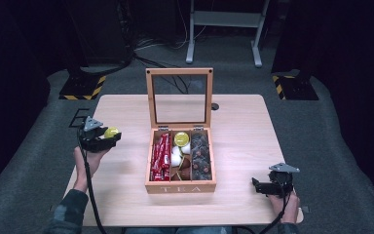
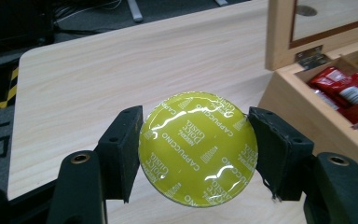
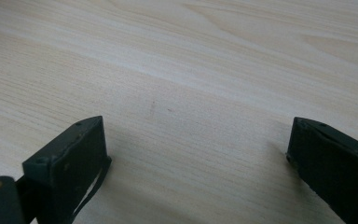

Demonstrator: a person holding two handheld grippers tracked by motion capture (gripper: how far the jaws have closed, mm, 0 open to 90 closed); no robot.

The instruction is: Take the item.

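Right hand (image 1: 283, 200) low at near right table (image 1: 238, 122) corner, right gripper (image 1: 257, 185) level, pointing left toward tea box (image 1: 180, 186), jaws spread wide over bare wood, nothing between. Left hand (image 1: 88, 158) raised over left table side, left gripper (image 2: 196, 149) pinching yellow-green capsule (image 2: 198, 148) by its rim, foil lid facing camera. Capsule held left of open box, apart from it. Box lid (image 1: 179, 99) upright; red sachets (image 1: 161, 155), capsules, dark pods inside.
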